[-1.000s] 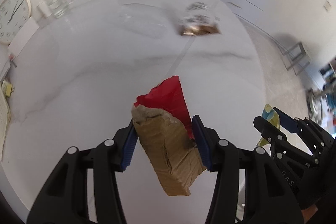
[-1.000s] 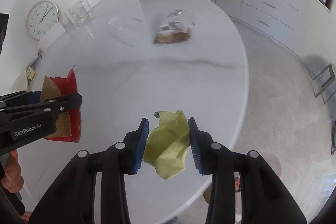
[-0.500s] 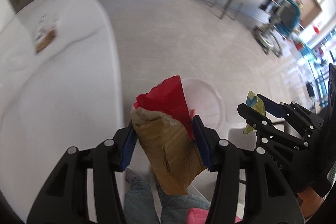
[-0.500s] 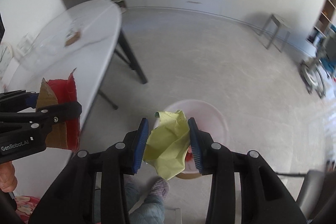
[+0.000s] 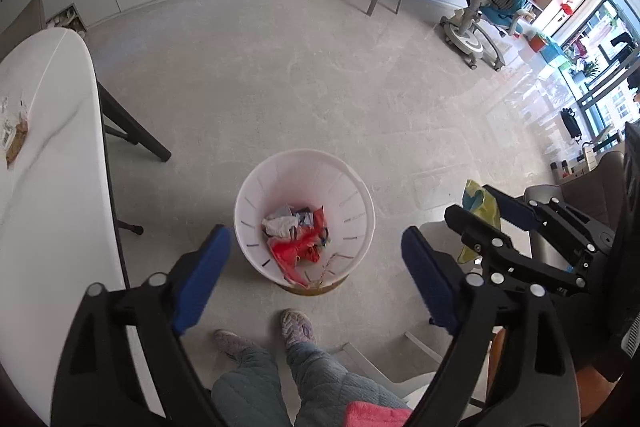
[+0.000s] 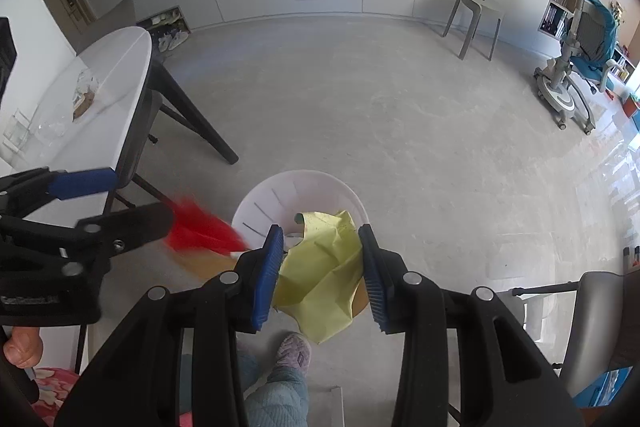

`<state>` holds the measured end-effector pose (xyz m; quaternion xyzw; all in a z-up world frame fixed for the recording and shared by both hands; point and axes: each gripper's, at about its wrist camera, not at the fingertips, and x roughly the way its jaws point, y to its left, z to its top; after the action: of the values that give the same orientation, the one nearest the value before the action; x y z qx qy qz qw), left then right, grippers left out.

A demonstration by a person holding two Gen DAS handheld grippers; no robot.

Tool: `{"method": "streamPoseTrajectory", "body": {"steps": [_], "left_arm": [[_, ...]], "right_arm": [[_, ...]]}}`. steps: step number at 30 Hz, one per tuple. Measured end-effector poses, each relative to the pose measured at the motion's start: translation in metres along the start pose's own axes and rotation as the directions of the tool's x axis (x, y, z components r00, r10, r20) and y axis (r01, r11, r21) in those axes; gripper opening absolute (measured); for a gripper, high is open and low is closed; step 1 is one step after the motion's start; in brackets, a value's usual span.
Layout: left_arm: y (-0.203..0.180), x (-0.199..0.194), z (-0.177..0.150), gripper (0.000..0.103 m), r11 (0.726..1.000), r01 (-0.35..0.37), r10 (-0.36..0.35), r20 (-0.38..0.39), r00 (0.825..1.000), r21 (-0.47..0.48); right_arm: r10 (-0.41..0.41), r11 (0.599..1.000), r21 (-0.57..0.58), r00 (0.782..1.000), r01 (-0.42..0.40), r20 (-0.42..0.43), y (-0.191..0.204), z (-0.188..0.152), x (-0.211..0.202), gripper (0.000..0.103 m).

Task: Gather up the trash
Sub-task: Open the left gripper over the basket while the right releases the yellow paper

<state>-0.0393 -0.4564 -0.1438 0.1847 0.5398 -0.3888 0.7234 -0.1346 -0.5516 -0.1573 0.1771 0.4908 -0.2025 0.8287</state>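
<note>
- White slotted waste bin (image 5: 304,215): on the floor, directly below and ahead of both grippers, trash already inside.
- Left gripper (image 5: 310,265): jaws just sprung wide, nothing between them; red-and-brown scrap (image 6: 204,231), blurred, apparently falling binward.
- Right gripper (image 6: 320,267): clamped on crumpled yellow paper (image 6: 324,267), over the bin's near rim.

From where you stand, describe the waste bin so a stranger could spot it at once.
Look at the grey floor just right of the white table. There, ahead of the person's slippered feet, stands the white bin. It alone is round, slotted and holds red and white scraps.
</note>
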Motion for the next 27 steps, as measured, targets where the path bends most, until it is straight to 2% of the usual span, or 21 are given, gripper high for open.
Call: {"method": "streamPoseTrajectory", "body": {"steps": [1, 5, 11, 13, 14, 15, 17, 22, 27], "left_arm": [[0.0, -0.002, 0.001, 0.091, 1.0, -0.011, 0.011, 0.005, 1.0, 0.0], [0.003, -0.012, 0.004, 0.093, 0.999, -0.052, 0.052, 0.033, 0.998, -0.003], [0.03, -0.029, 0.006, 0.093, 0.992, -0.103, 0.107, 0.063, 0.992, -0.066], [0.041, -0.034, 0.005, 0.094, 0.988, -0.12, 0.127, 0.07, 0.989, -0.097], [0.046, -0.036, 0.006, 0.094, 0.987, -0.123, 0.131, 0.07, 0.989, -0.105], [0.053, -0.039, 0.005, 0.094, 0.984, -0.13, 0.139, 0.071, 0.988, -0.12], [0.064, -0.043, 0.002, 0.094, 0.98, -0.139, 0.15, 0.071, 0.986, -0.146], [0.102, -0.053, -0.006, 0.094, 0.962, -0.163, 0.183, 0.073, 0.98, -0.221], [0.15, -0.069, -0.013, 0.094, 0.932, -0.185, 0.218, 0.072, 0.973, -0.313]], "right_arm": [[0.003, 1.0, -0.001, 1.0, -0.003, -0.002, 0.0, 0.0, 0.001, 0.04], [0.018, 1.0, -0.014, 1.0, -0.018, -0.007, 0.001, 0.002, 0.004, 0.04], [0.064, 0.996, -0.065, 0.998, -0.065, -0.01, 0.021, 0.009, 0.012, 0.041], [0.096, 0.992, -0.08, 0.995, -0.099, -0.033, 0.029, 0.011, 0.019, 0.058], [0.092, 0.992, -0.079, 0.995, -0.095, -0.039, 0.033, 0.011, 0.023, 0.084], [0.071, 0.994, -0.079, 0.997, -0.074, -0.034, 0.037, 0.013, 0.024, 0.096], [0.059, 0.995, -0.08, 0.998, -0.061, -0.029, 0.043, 0.015, 0.025, 0.097], [0.088, 0.993, -0.08, 0.995, -0.091, -0.042, 0.068, 0.031, 0.027, 0.099], [0.133, 0.978, -0.16, 0.991, -0.134, -0.018, 0.118, 0.054, 0.022, 0.1]]}}
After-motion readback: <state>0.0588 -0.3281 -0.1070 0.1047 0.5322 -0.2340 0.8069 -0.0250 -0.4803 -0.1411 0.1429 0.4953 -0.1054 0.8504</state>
